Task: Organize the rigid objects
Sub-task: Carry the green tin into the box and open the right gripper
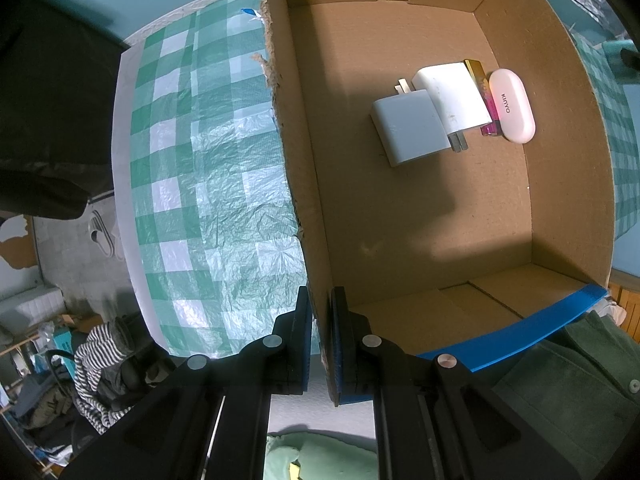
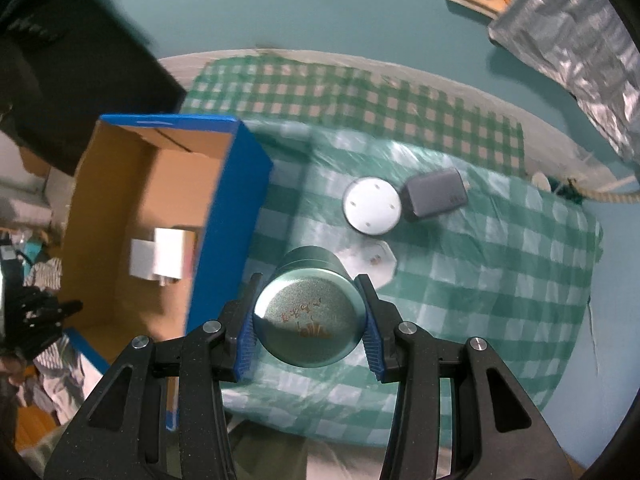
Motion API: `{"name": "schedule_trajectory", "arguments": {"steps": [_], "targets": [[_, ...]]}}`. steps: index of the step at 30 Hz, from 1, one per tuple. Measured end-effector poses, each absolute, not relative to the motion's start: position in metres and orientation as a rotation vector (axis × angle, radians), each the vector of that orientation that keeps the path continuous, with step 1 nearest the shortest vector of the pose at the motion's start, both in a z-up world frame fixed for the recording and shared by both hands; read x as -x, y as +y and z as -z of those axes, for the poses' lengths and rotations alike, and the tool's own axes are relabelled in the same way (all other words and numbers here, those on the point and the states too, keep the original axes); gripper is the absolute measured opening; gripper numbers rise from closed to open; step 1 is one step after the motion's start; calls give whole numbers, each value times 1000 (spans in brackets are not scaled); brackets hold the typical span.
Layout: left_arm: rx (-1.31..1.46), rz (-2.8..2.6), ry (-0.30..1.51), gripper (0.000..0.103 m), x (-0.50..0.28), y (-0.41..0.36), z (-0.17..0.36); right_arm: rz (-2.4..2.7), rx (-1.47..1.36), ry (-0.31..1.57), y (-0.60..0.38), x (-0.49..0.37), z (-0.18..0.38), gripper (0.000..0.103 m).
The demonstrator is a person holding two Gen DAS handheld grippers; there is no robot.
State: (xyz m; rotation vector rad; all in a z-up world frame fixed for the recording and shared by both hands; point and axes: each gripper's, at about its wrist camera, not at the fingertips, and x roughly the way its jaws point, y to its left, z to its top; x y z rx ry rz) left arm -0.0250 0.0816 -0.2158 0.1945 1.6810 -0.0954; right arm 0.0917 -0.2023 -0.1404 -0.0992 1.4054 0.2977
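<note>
My left gripper (image 1: 321, 320) is shut on the left wall of the cardboard box (image 1: 298, 184), pinching its torn edge from above. On the box floor lie two white chargers (image 1: 412, 128), a pink lighter (image 1: 489, 120) and a white earbud case (image 1: 512, 106). My right gripper (image 2: 308, 312) is shut on a teal round tin (image 2: 310, 312), held above the checked tablecloth just right of the box's blue outer wall (image 2: 228, 216). On the cloth beyond the tin lie a white round disc (image 2: 371, 205), a grey charger (image 2: 435, 194) and a flat white piece (image 2: 376, 264).
The green-and-white checked cloth (image 1: 208, 184) covers a small table whose edges drop to a teal floor (image 2: 320, 4). A silver foil bag (image 2: 572, 40) lies off the table's far right. A chair with striped clothing (image 1: 100, 368) stands below on the left.
</note>
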Motion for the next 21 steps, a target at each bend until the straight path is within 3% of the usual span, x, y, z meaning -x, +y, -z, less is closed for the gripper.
{"name": "schedule_trajectory", "arguments": {"steps": [21], "targets": [[-202,95,1681,9,26,80,215,-508,285,1364,-96,-88,129,44]]}}
